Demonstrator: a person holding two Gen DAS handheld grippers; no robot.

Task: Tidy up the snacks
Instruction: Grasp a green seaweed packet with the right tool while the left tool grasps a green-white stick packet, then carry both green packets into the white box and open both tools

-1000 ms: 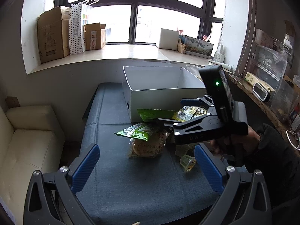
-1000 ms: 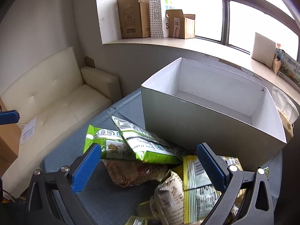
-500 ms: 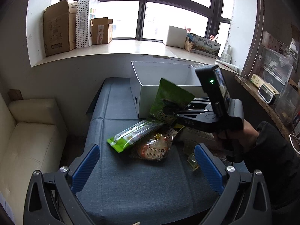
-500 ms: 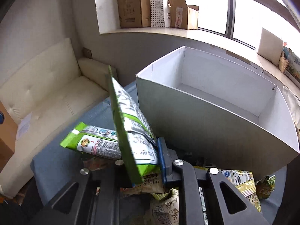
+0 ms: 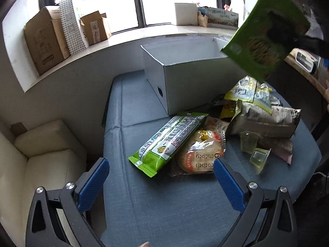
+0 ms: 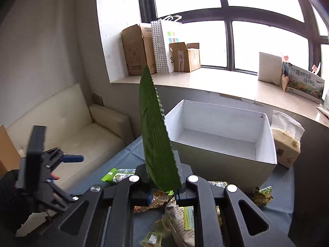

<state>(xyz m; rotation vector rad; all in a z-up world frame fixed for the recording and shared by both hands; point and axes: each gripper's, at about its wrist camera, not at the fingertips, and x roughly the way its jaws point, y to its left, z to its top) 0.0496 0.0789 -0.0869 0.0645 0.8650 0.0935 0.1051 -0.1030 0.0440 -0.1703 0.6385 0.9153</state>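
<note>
The right gripper (image 6: 162, 187), clamped on the green snack packet (image 6: 156, 135), has lifted it off the pile—now airborne at one o'clock, beside the white box (image 6: 222, 144). The left gripper (image 5: 160, 183) hovers spread, empty—drop-in likely next.

Black hand-held gripper (image 5: 161, 183) frames (silver screws), ribbed blue pads (image 5: 229, 186).
</note>
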